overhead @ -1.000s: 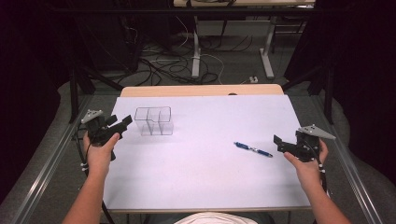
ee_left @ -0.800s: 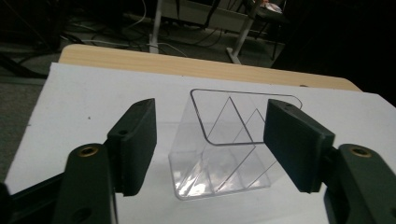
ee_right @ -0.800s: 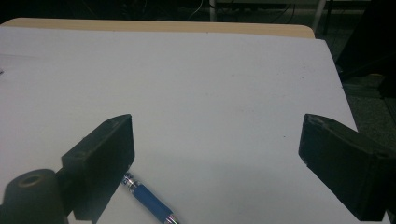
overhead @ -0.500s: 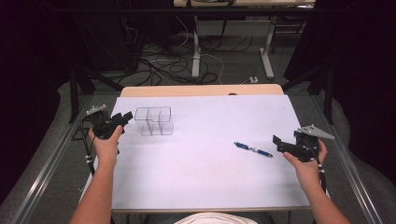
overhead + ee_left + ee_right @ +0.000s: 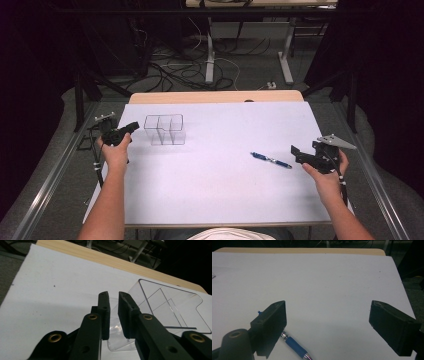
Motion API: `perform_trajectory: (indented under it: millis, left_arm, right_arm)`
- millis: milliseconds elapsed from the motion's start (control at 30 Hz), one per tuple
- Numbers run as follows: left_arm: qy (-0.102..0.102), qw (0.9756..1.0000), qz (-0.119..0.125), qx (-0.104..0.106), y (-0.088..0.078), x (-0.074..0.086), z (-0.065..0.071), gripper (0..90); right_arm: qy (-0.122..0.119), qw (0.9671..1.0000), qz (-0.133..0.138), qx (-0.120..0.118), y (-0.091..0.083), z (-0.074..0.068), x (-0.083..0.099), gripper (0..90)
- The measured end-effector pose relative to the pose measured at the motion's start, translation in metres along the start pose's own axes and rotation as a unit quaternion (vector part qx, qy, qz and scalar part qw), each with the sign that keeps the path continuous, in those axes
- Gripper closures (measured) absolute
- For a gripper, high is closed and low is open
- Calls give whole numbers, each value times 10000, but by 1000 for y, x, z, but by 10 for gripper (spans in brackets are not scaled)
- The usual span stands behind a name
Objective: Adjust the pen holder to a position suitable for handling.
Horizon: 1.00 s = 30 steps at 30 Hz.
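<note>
A clear plastic organizer (image 5: 165,130) with compartments stands on the white table (image 5: 220,190) at the back left. My left gripper (image 5: 134,127) is just left of it, pointing at its near left corner. Its jaws have just been closing and now stand a narrow gap apart. Through that gap in the left gripper view (image 5: 114,312) shows the organizer (image 5: 170,307); no pad presses on it. A blue pen (image 5: 271,160) lies right of centre. My right gripper (image 5: 296,153) is just right of the pen, open wide. The pen (image 5: 294,346) lies by its left jaw, untouched.
The table's wooden far edge (image 5: 215,96) runs behind the white sheet. Beyond it on the floor are cables (image 5: 190,65) and desk legs. Metal rails (image 5: 50,180) flank both sides of the table.
My left gripper has sunk a little and edged toward the organizer, and its jaws have narrowed from wide to nearly closed. The right gripper and the pen have not moved.
</note>
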<state>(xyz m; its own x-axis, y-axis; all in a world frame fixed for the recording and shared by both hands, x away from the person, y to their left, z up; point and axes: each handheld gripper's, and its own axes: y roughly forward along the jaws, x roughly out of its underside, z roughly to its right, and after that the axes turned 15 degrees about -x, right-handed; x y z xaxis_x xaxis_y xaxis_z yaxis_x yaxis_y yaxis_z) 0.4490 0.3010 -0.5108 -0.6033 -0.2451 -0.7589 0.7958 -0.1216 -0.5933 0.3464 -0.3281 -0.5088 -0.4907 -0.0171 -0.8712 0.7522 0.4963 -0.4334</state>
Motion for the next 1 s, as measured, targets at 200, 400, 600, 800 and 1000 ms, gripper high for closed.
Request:
perform_trajectory:
  millis: [200,400,600,800,1000]
  left_arm:
    - [98,9993,-276,212,16,3,0,896]
    - [84,9989,-388,258,26,6,3,897]
    - [252,9983,-469,246,31,9,9,897]
    - [185,9984,-483,238,32,9,9,897]
    - [247,9982,-428,333,35,11,14,897]
  right_arm:
    - [32,10000,14,-44,2,0,1,142]
    - [8,10000,7,-56,3,1,2,142]
    - [23,10000,-6,-76,3,1,2,143]
    - [18,10000,-8,-87,3,0,2,144]
    - [73,9999,-3,-93,4,-1,2,145]
